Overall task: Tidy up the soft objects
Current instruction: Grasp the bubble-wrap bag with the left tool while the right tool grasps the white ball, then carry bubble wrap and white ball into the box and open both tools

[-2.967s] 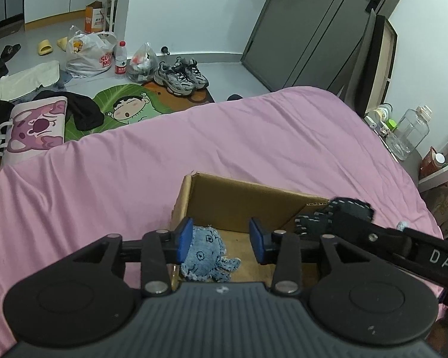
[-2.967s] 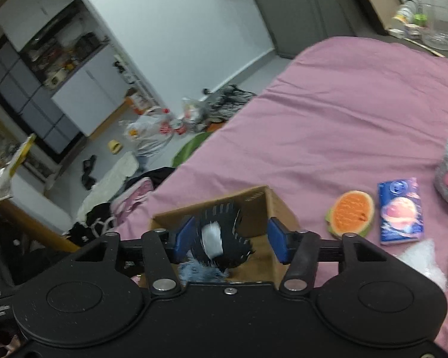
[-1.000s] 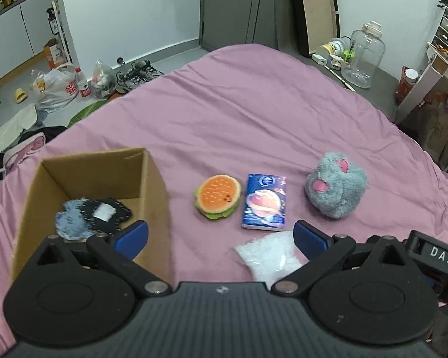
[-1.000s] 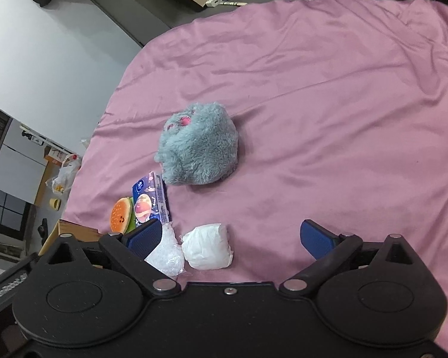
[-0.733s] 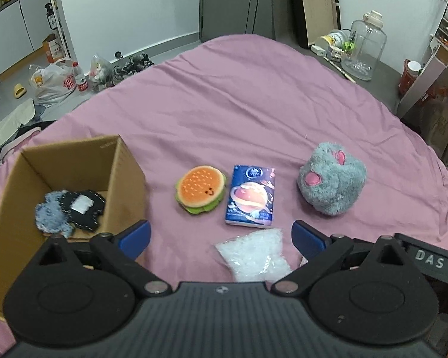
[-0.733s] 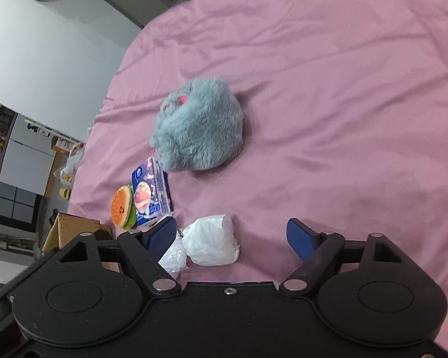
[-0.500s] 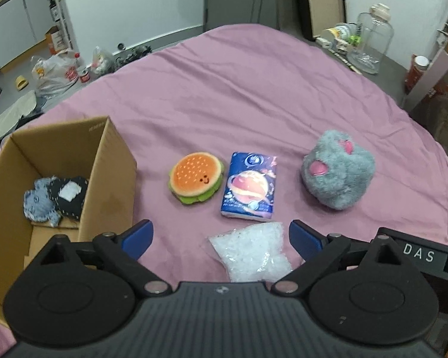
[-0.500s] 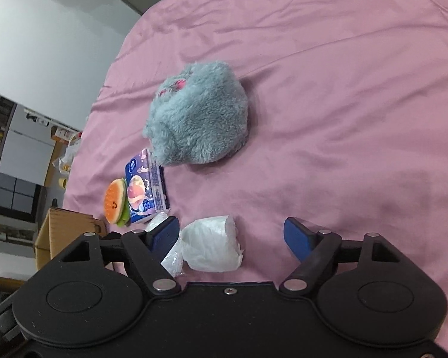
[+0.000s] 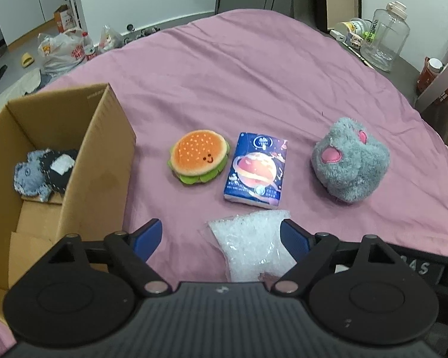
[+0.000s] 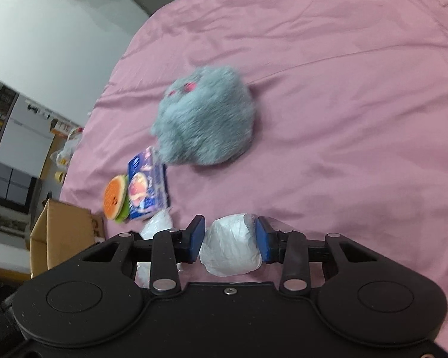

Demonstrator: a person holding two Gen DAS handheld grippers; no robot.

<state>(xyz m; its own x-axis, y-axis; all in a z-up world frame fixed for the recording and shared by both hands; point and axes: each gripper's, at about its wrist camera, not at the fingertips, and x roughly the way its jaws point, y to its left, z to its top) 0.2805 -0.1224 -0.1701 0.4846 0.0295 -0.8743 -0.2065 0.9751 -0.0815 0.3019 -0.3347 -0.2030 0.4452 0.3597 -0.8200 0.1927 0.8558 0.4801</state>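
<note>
On the pink bed, a cardboard box (image 9: 104,137) at the left holds a blue plush and a black-and-white plush (image 9: 56,170). To its right lie a burger plush (image 9: 198,156), a blue tissue pack (image 9: 255,170), a grey fluffy plush (image 9: 351,161) and a clear bag of white beads (image 9: 251,244). My left gripper (image 9: 221,238) is open around the near part of the bead bag. My right gripper (image 10: 228,240) has closed on a white wrapped bundle (image 10: 231,249), its pads touching both sides. The grey plush (image 10: 204,123) lies beyond it.
A large clear water jug (image 9: 385,35) and small bottles stand beyond the bed's far right. Plastic bags (image 9: 62,52) and shoes lie on the floor at the far left. The box (image 10: 62,229) shows at the left of the right wrist view.
Both grippers left the box and swung right over the loose items. The left one lowered over the bead bag; the right one narrowed from wide open onto the white bundle.
</note>
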